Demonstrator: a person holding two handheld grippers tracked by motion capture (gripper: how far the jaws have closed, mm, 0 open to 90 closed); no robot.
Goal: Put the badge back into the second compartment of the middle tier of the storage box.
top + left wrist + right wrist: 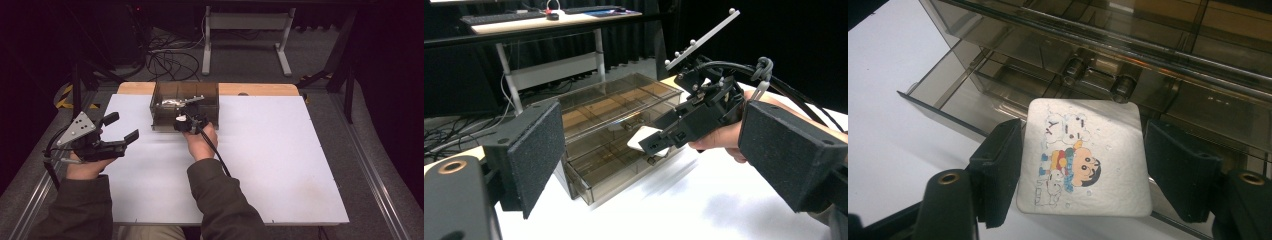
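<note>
A smoky see-through drawer box [185,102] stands at the far middle of the white table [280,165]. Its bottom drawer [968,95] is pulled out toward me. My right gripper [181,120] is just in front of the box, shut on a white square card [1083,155] printed with a cartoon child and snowmen. The card lies flat between the jaws above the open drawer's front. In the left gripper view the card [643,139] pokes out of the right gripper [659,142] beside the box [614,130]. My left gripper [122,127] hovers at the table's left edge, open, holding nothing.
The box's upper drawers [1158,35] are closed and split into small compartments; two round knobs [1098,75] show on their fronts. A white-legged desk [245,30] and floor cables [170,60] lie beyond the table. A black cable [215,150] trails over the right hand.
</note>
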